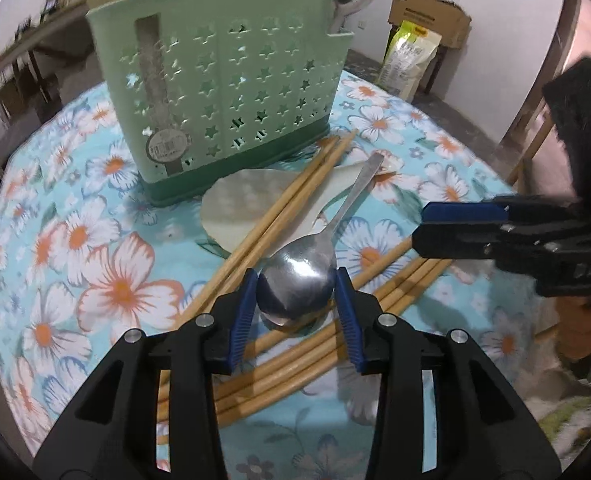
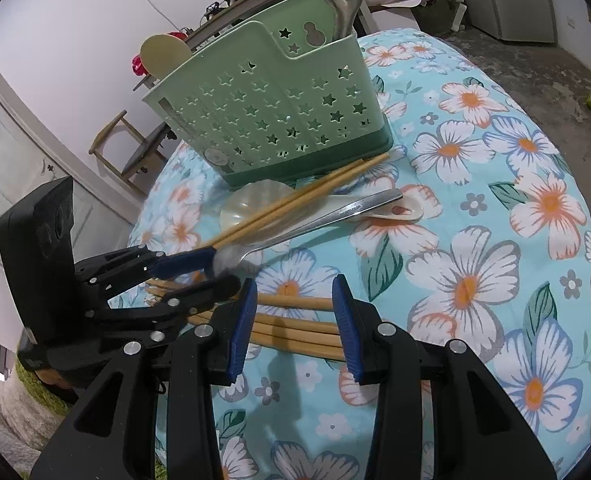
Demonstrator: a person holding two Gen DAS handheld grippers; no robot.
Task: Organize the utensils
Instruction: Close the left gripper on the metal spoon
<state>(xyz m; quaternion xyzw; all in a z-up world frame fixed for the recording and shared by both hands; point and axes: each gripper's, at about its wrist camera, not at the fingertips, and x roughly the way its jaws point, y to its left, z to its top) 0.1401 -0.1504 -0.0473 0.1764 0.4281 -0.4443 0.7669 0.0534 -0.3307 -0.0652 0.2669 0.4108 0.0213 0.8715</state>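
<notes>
At 6 o'clock of tabletop (image 1: 55, 240) | left tool (image 1: 295, 304) part-open, astride steel spoon (image 1: 295, 284) bowl, grip unconfirmed | right tool (image 2: 293, 312) part-open over chopsticks (image 2: 295, 326), empty | step: spoon pickup | next: clamp, lift to green holder (image 1: 223, 92) at 12 o'clock.

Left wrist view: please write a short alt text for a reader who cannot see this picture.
The left gripper straddles the bowl of a metal spoon lying over wooden chopsticks on a flowered tablecloth. Behind stands a green holder with star holes. The right gripper reaches in from the right.
</notes>
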